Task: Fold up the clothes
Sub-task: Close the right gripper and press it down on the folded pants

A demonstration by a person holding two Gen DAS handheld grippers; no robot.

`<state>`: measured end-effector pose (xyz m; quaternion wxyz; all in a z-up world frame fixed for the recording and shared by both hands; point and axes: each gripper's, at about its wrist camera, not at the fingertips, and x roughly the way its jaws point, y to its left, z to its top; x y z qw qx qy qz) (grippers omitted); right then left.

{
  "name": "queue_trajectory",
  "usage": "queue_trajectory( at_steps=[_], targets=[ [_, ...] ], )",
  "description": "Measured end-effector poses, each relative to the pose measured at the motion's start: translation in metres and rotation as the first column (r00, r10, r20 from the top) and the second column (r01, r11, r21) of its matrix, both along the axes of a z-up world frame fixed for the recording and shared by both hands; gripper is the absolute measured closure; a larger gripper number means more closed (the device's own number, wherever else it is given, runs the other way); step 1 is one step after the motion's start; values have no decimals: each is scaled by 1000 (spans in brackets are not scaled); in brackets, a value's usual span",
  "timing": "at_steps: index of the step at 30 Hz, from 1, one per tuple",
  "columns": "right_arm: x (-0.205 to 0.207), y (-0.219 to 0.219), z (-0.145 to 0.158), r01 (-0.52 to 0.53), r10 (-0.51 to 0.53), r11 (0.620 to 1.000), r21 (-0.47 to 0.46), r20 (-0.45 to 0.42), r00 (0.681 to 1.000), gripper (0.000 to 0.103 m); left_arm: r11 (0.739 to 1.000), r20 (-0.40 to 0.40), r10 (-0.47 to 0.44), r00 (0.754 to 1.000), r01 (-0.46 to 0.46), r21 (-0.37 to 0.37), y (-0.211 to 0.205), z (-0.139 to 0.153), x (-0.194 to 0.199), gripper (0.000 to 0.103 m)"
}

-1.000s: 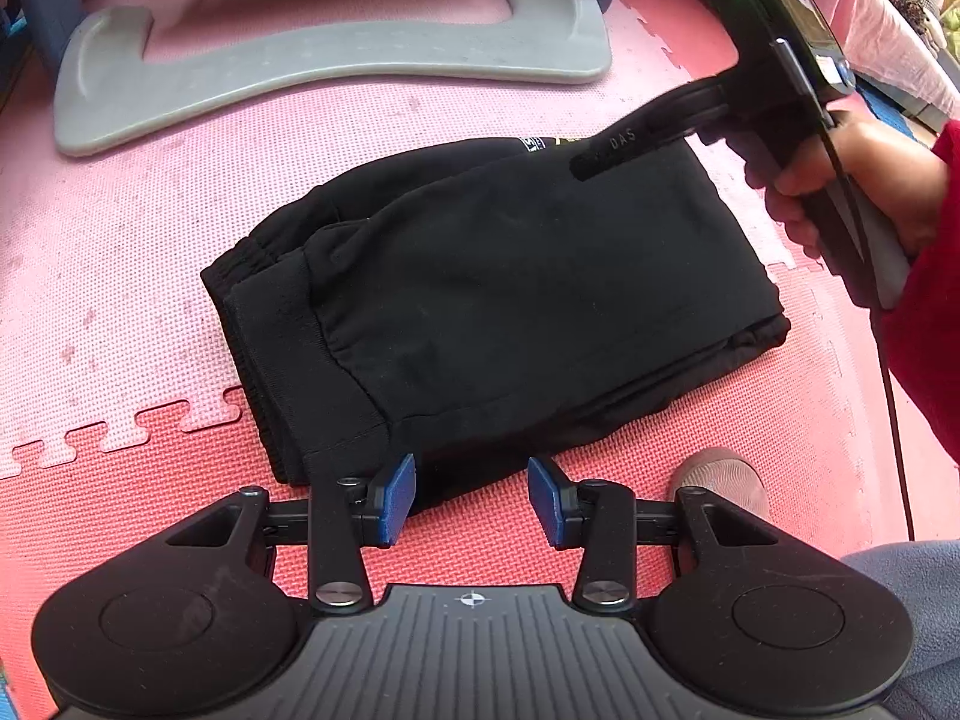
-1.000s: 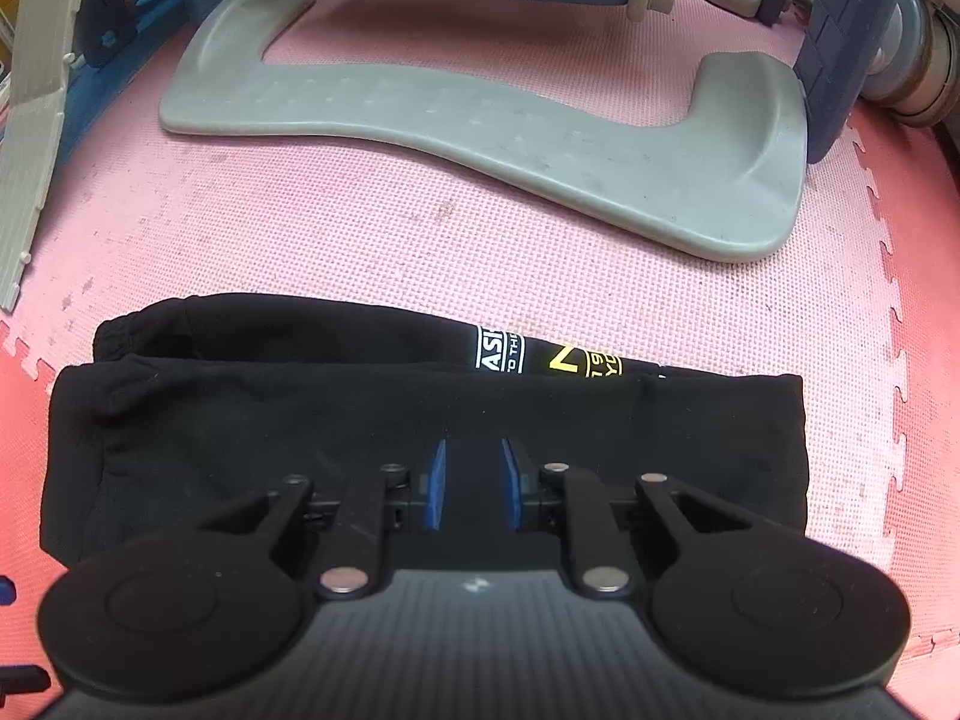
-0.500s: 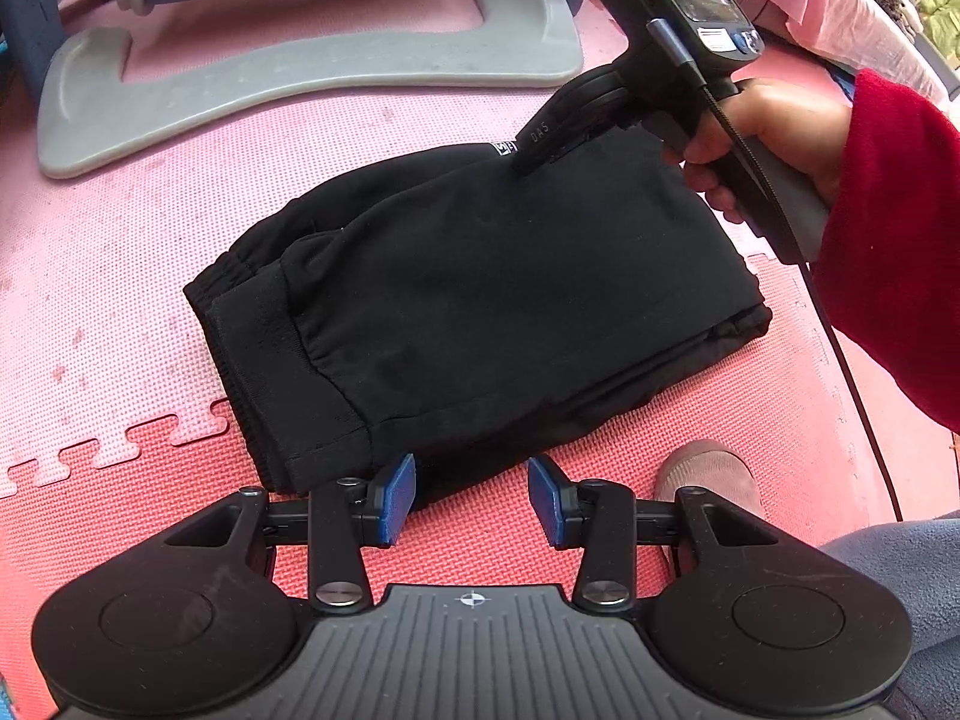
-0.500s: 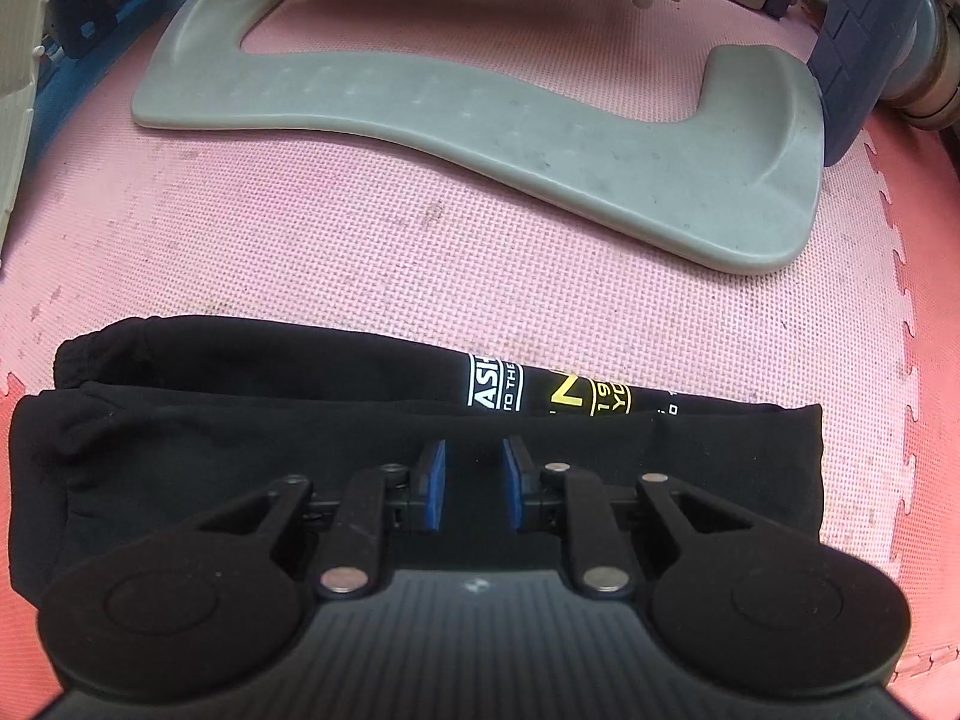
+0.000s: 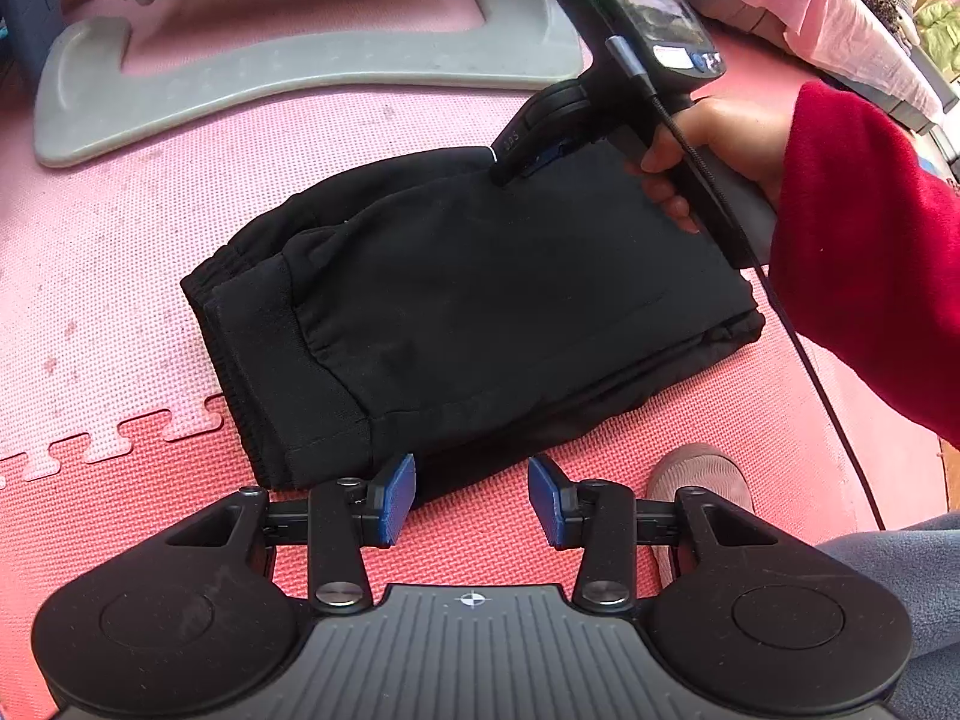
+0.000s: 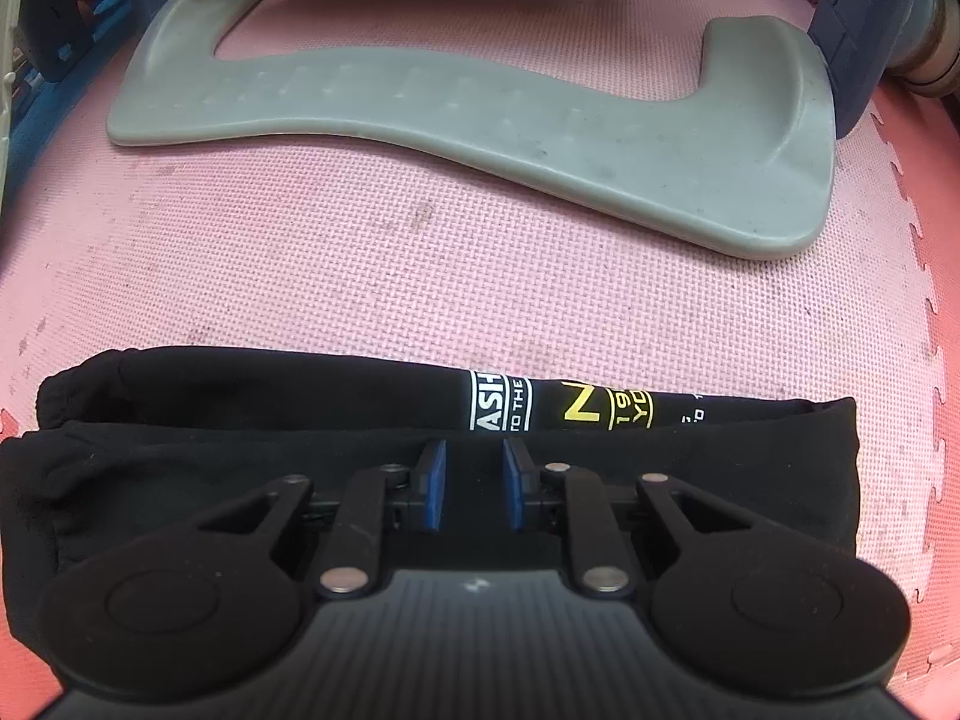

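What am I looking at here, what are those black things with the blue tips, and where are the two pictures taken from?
These are hand-held grippers, one in each of a person's hands, each with a camera looking along its two blue-padded fingers. One picture comes from the left gripper, the other from the right gripper. In the left view you also see the right gripper from outside, held by a hand in a red sleeve. On the pink foam mat lies a folded black garment, with a grey plastic board beyond it. The left gripper is open over the garment's near edge, holding nothing. The right one's fingers are narrowly apart over the far edge; no grip shows.
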<state>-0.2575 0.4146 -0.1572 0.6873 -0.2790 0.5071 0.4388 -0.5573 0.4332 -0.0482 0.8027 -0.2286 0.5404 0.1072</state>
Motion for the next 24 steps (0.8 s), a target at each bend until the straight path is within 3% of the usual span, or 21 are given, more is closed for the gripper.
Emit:
queue_trajectory(
  at_steps=[5,11,19,24],
  targets=[
    [7,2,-21,45,-45,999,-8,-46,998,82,1000,-3,-4,1000,4,-8,1,-3,1,58],
    [-9,11,-23,-16,18,999,-33,40,999,83,1000,2,-3,1000,3,-16,3,-4,2,58],
    [-5,-5,4,19,-19,1000,-8,-15,1000,82,999,1,-37,999,38,-17,-5,-4,5,58],
    [-20,-17,15,-14,12,999,-31,-54,998,82,999,13,-44,999,44,-17,-7,2,8,58]
  ],
)
